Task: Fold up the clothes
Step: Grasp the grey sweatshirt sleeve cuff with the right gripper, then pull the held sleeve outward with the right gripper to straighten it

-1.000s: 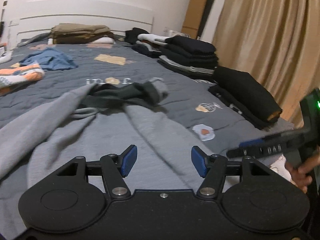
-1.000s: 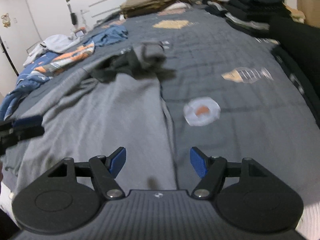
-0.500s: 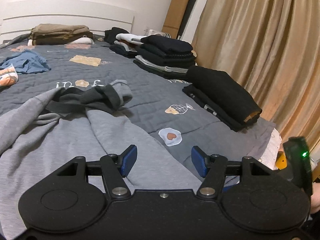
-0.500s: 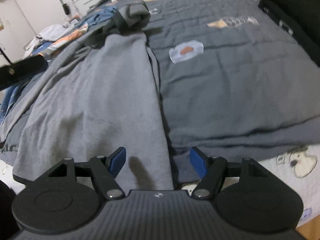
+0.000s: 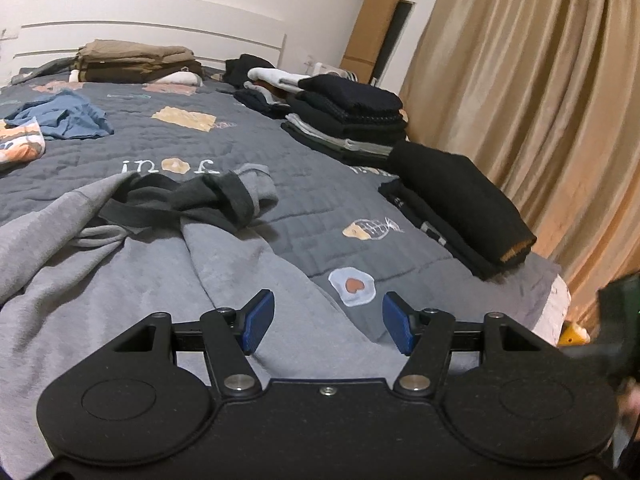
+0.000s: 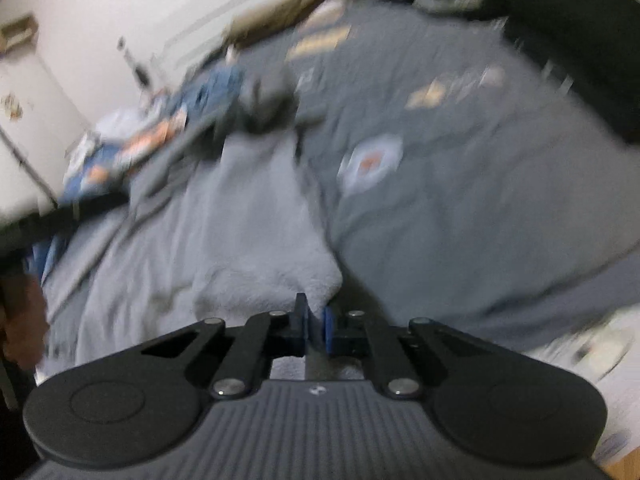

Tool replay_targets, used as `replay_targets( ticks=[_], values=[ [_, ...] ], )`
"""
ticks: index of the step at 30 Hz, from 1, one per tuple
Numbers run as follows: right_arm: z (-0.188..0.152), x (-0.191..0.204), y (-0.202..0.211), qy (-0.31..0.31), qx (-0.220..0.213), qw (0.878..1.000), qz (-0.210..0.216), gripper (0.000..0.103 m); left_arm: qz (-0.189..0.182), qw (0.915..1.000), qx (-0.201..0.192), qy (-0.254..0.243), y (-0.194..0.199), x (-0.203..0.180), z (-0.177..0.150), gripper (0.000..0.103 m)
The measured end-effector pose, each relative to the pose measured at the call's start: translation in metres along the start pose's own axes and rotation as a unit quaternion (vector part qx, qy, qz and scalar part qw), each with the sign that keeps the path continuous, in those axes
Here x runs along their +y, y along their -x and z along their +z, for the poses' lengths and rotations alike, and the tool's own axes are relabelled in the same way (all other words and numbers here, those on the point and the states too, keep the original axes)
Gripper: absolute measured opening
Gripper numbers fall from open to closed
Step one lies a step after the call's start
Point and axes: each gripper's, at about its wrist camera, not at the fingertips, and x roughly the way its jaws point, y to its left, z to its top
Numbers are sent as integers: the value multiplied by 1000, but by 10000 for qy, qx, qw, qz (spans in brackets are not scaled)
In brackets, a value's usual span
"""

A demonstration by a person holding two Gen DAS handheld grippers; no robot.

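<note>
A light grey garment with a dark grey band at its far end lies spread on the bed. It also shows, blurred, in the right wrist view. My left gripper is open and empty, hovering above the garment's near right edge. My right gripper is shut on the garment's near corner, with a fold of grey cloth bunched just in front of the blue pads.
The bed has a dark grey quilt. Stacks of folded dark clothes and a black folded pile line its right side by the curtain. Folded brown clothes and loose blue clothes lie farther back.
My right gripper has closed on the garment's near corner and that view is now motion-blurred. My left gripper has stayed open, with its view shifting slightly.
</note>
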Motion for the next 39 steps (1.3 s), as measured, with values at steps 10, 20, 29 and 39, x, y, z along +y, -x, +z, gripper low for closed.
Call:
replay_targets(
  ticks=[10, 20, 29, 39],
  values=[
    [39, -17, 26, 29, 316, 9995, 38, 9, 136, 9996, 254, 47, -4, 12, 0, 65],
    [2, -32, 11, 203, 916, 9939, -587, 30, -7, 9975, 585, -393, -6, -5, -17, 65],
    [-12, -37, 27, 60, 536, 9975, -447, 5, -67, 9966, 598, -557, -5, -16, -21, 65],
    [87, -70, 98, -545, -1468, 9802, -1212, 4, -4, 9973, 546, -498, 0, -9, -19, 65]
  ],
)
